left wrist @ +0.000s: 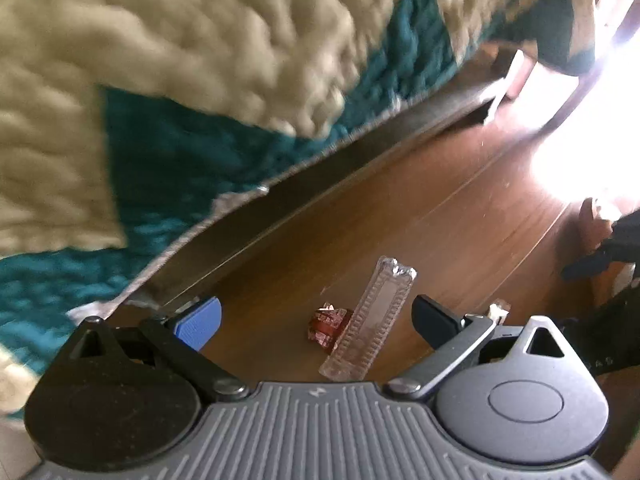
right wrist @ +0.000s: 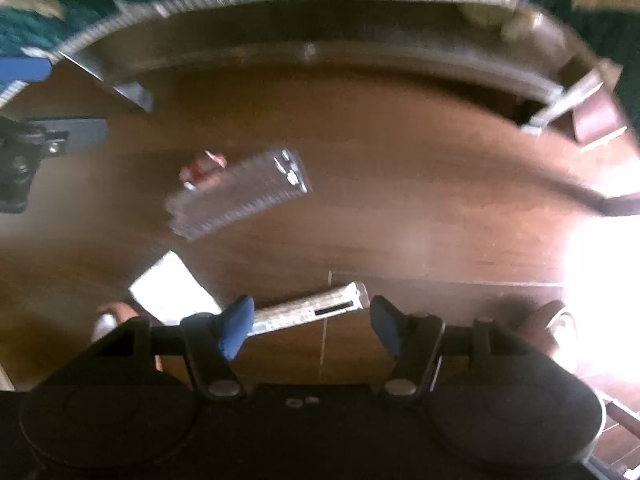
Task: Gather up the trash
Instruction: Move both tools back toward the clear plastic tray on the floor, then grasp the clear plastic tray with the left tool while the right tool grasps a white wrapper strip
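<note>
Where the quilt [left wrist: 208, 80] hangs off the bed edge, cream and teal, I have both grippers pointed down at a brown wood floor [left wrist: 460, 208] scattered with trash. My left gripper [left wrist: 318, 322] has its jaws spread wide with nothing between the pads; a clear ribbed plastic tray [left wrist: 370, 324] lies on the floor in the gap ahead of them, and a crumpled red wrapper [left wrist: 328, 322] touches its left side. My right gripper [right wrist: 312, 330] is also wide open and grips nothing. A silvery foil wrapper [right wrist: 312, 306] lies flat on the floor across the gap, its left end hidden behind the blue left pad [right wrist: 238, 326]; whether that pad touches it I cannot tell. Just left of it sits a white scrap of paper [right wrist: 170, 286]. In the right view the tray and red wrapper lie farther up, blurred. Strong glare washes out the floor at right.
</note>
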The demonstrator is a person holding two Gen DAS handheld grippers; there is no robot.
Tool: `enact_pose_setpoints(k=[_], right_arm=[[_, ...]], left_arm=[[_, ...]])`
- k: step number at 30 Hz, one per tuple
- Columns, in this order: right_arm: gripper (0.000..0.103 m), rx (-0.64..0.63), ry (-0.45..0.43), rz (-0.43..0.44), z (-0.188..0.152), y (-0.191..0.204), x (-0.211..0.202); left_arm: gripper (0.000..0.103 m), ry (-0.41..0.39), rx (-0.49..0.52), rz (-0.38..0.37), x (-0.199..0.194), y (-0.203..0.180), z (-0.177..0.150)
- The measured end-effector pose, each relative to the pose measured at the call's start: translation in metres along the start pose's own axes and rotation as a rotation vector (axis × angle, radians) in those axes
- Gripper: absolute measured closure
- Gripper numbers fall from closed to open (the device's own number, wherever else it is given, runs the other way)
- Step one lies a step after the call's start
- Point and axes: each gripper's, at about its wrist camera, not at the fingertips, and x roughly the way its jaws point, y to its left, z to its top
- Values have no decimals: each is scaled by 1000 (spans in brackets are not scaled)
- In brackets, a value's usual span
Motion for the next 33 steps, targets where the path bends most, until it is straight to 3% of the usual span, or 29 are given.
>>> enact_pose_setpoints(k=[5, 12, 21, 33], right_arm=[[39, 61, 83, 19, -1, -10, 51], [39, 338, 187, 95, -5, -39, 101], [40, 641, 202, 167, -13, -69, 130], [43, 723, 196, 114, -7, -64, 144]], left_arm=[[1, 16, 87, -19, 46, -18, -10], [1, 72, 191, -60, 99, -41, -20], [2, 105, 270, -76, 140, -60, -18], [7, 140, 327, -109, 176, -84, -17]])
